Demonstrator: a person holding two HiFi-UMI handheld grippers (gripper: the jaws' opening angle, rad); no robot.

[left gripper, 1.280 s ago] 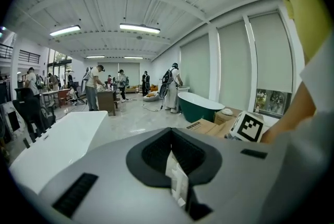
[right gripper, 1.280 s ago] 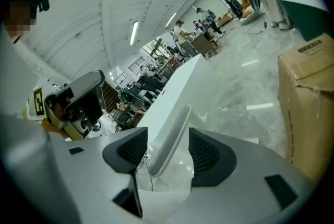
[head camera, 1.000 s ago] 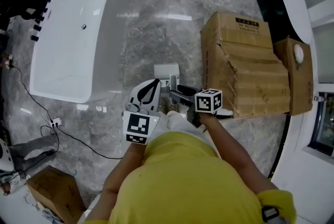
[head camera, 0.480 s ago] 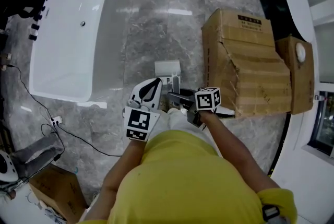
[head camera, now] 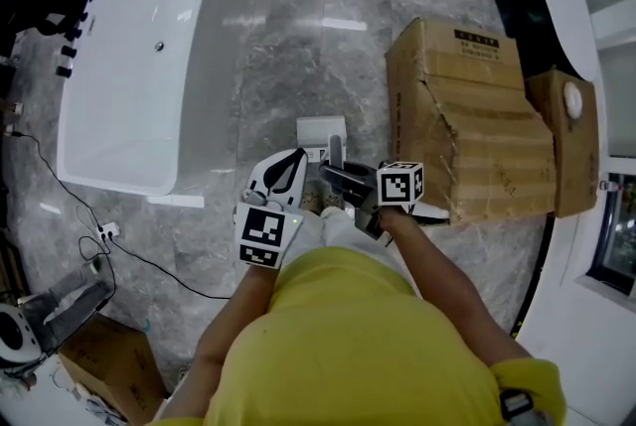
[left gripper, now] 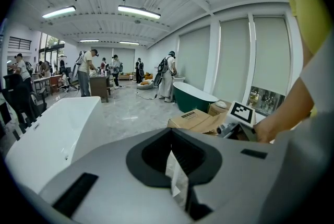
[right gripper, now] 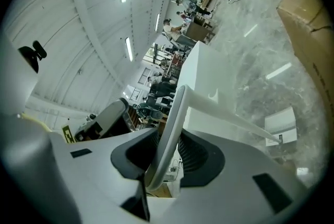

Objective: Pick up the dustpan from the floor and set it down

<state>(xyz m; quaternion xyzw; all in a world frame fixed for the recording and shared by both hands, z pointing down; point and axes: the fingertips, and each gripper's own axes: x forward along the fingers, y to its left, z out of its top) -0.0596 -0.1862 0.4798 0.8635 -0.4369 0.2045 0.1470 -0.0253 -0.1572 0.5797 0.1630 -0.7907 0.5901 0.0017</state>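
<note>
The white dustpan (head camera: pixel 320 132) rests on the grey marble floor in front of me, and its pan also shows in the right gripper view (right gripper: pixel 281 125). Its long white handle (right gripper: pixel 168 139) rises back between the ribbed pads of my right gripper (right gripper: pixel 167 165). The jaws have just been closing and now press on the handle from both sides. In the head view the right gripper (head camera: pixel 334 174) reaches left from its marker cube. My left gripper (head camera: pixel 290 164) hovers beside it, shut, with a thin white scrap (left gripper: pixel 177 178) pinched between its jaws (left gripper: pixel 177 165).
A white bathtub (head camera: pixel 139 47) lies to the left and a crushed cardboard box (head camera: pixel 467 116) close on the right. A cable (head camera: pixel 129 255) trails over the floor near a small box (head camera: pixel 109 364). Several people stand far off in the hall.
The right gripper's jaws have narrowed onto the dustpan handle and the gripper has shifted a little. The left gripper has hardly moved.
</note>
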